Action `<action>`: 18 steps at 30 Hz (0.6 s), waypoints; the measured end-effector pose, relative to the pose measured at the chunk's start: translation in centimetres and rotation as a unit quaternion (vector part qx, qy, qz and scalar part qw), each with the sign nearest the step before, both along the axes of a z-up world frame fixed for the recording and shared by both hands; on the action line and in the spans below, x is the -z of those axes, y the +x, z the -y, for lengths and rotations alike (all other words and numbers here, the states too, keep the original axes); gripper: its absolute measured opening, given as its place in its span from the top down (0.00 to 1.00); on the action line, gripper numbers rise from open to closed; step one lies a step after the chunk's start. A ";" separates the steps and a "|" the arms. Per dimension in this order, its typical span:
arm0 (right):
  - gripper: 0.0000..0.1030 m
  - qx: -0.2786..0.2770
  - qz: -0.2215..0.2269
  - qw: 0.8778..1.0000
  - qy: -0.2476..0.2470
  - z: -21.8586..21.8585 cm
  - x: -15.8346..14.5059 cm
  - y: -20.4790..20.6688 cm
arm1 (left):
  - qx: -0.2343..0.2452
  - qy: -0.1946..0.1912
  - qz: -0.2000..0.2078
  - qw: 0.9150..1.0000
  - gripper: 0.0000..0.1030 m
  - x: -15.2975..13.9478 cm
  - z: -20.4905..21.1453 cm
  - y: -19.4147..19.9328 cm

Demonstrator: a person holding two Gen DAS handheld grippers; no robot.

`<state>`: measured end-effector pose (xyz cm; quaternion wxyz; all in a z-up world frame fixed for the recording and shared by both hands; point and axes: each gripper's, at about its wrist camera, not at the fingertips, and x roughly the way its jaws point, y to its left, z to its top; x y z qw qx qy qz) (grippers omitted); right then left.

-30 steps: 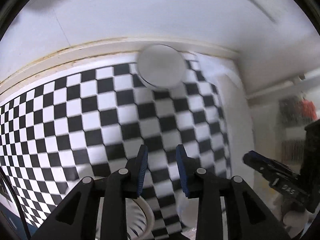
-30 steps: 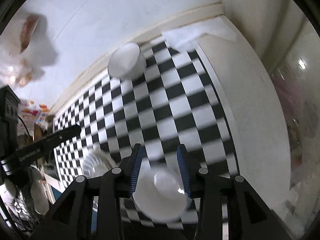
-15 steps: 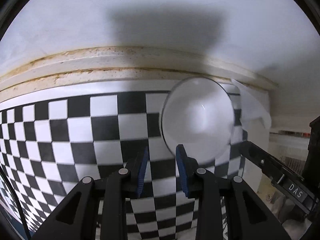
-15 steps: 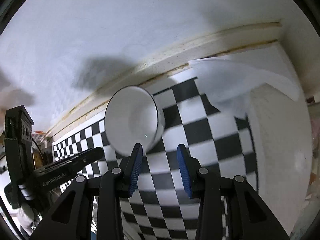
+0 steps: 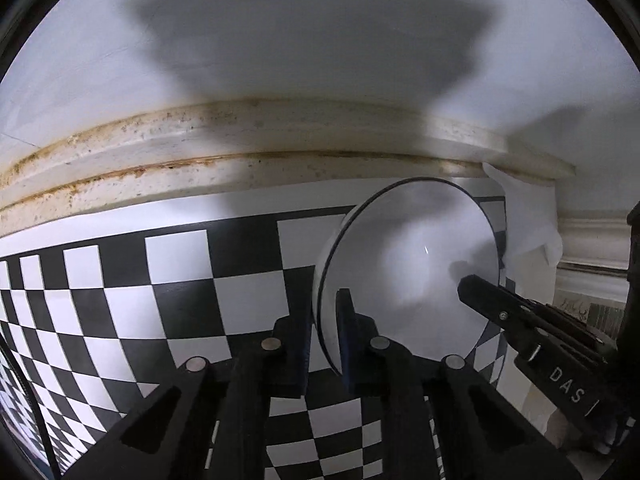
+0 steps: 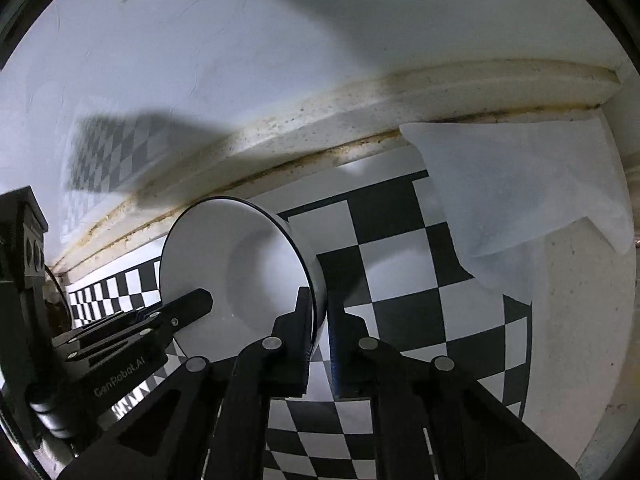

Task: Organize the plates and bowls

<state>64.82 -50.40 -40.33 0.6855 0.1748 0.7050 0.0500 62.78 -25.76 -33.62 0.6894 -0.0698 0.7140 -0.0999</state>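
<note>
From the left wrist, the left tongs (image 5: 322, 344) have just closed and pinch the near rim of a white bowl (image 5: 408, 264) on the checkered tabletop (image 5: 180, 272) by the wall. From the right wrist, the right tongs (image 6: 319, 344) have likewise just closed on the opposite rim of the bowl (image 6: 236, 276). It looks stiff, glossy and breakable, likely slippery, so a firm rim grip suits.

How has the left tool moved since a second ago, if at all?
Yes. The left tool has come toward the stained wall ledge and down to the white bowl, its jaws just closing on the rim.
</note>
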 end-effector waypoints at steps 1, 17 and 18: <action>0.92 -0.001 0.001 1.000 -0.001 -0.1 -0.2 -0.2 | 0.003 0.002 0.002 1.000 0.90 -0.2 0.0 -0.1; 0.92 0.000 0.034 0.999 -0.003 -1.7 -5.0 -4.9 | 0.032 0.000 0.047 0.998 0.90 -5.3 -0.1 -3.5; 0.92 0.001 0.038 0.999 -0.003 -1.8 -5.5 -5.4 | 0.035 -0.001 0.051 0.998 0.90 -5.9 -0.2 -4.1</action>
